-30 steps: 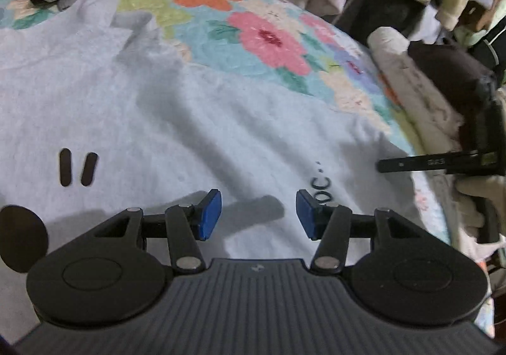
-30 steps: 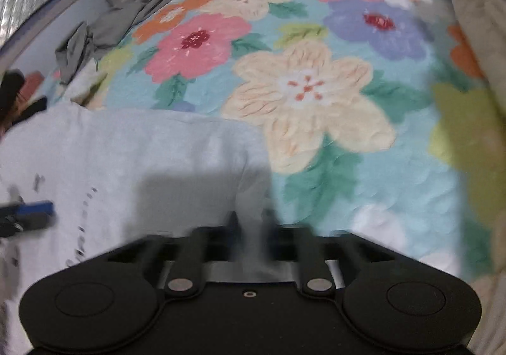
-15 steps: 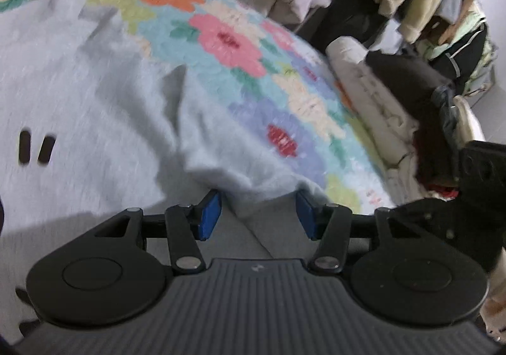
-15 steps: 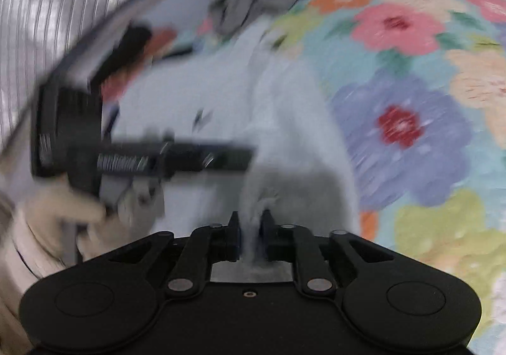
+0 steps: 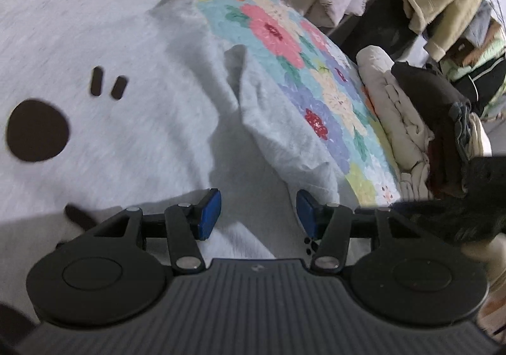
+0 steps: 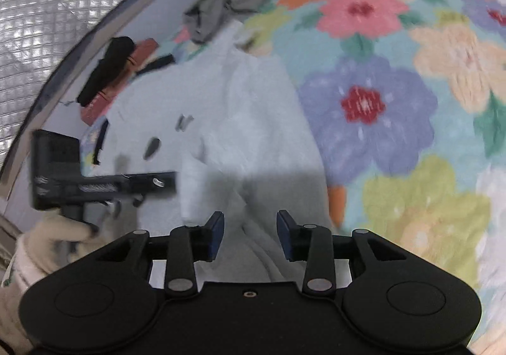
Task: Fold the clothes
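A pale grey top (image 5: 132, 48) lies spread on the floral quilt (image 5: 319, 83), printed with a dark round spot (image 5: 38, 130) and two short dark bars (image 5: 107, 86). Its right side is turned over onto the body in a thick, rumpled fold (image 5: 284, 140), and a crease runs up from that fold toward the far edge.

The left gripper (image 5: 257, 212) hovers low over the near part of the top, its blue pads spread apart with nothing between them. The right gripper (image 6: 249, 235) hangs just above the folded edge, jaws likewise apart and empty; this view is smeared, so I cannot say whether a pad brushes the cloth.

A crumpled grey garment (image 6: 227, 7) lies at the quilt's far end. Stacked clothes (image 5: 404, 121) sit beside the bed.
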### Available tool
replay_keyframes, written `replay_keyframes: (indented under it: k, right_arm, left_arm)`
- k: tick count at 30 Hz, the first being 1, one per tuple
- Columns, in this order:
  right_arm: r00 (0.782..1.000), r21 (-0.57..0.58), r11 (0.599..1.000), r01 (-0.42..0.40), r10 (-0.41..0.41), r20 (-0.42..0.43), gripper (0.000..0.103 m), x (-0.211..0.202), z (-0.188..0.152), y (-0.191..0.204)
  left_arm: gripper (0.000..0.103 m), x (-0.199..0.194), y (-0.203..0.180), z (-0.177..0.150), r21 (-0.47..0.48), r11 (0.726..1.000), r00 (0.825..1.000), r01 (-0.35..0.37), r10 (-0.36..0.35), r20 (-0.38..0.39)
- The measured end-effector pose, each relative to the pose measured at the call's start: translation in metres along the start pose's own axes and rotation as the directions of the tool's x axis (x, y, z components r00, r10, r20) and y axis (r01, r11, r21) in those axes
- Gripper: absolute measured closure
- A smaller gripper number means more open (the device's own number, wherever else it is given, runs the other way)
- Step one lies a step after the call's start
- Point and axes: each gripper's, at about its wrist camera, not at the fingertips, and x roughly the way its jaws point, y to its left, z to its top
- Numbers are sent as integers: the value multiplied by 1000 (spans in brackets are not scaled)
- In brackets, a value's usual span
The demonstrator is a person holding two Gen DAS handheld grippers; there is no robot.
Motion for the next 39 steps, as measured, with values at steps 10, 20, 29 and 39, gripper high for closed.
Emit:
replay_keyframes:
  k: [10,20,29,39]
  right_arm:
    - [1000,-74,997,16,-15,16,59,3,-12,26]
    - [990,-143,980,140,-141,3,98,58,9,34]
    - [887,-123,886,447,-421,191,99,-29,41,-1]
    - [676,75,708,702,-696,243,99,-94,75,-100]
  left_arm:
    - [49,-7,7,0,27,996,996,-90,90,20]
    - [49,-5,-1,-2,58,994,995,-96,95,19]
    - [49,-6,-4,0,64,990,992,-124,122,32]
    - [49,-5,-10,0,82,985,988,-154,150,45]
